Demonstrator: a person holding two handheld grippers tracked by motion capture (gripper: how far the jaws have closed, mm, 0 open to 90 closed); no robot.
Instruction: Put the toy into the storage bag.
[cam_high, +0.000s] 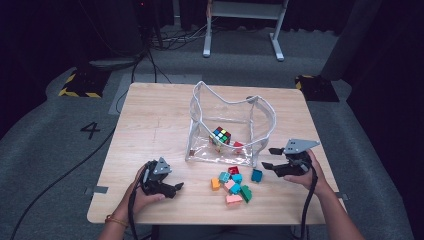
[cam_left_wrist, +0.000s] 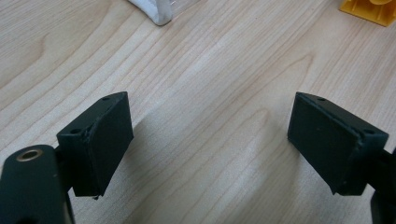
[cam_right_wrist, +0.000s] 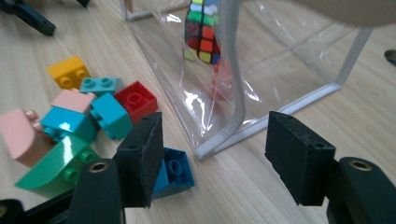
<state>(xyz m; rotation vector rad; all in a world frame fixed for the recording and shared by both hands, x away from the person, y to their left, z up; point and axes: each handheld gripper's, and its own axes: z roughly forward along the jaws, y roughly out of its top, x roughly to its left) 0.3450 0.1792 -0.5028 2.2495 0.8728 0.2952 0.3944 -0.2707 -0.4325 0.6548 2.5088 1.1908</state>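
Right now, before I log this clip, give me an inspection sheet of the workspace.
Surface: light wooden table, unmarked.
Job's things: loose toy bricks heaped in front of the clear bag; blue brick nearest the right tool.
In the bag: puzzle cube, one red brick.
Clutter: nothing seen.
Grippers: left tool open above bare wood; right tool open beside the bag's corner.
Cables: one trails from each tool; more on the floor.
Surroundings: grey floor, hazard-striped blocks, white frame legs.
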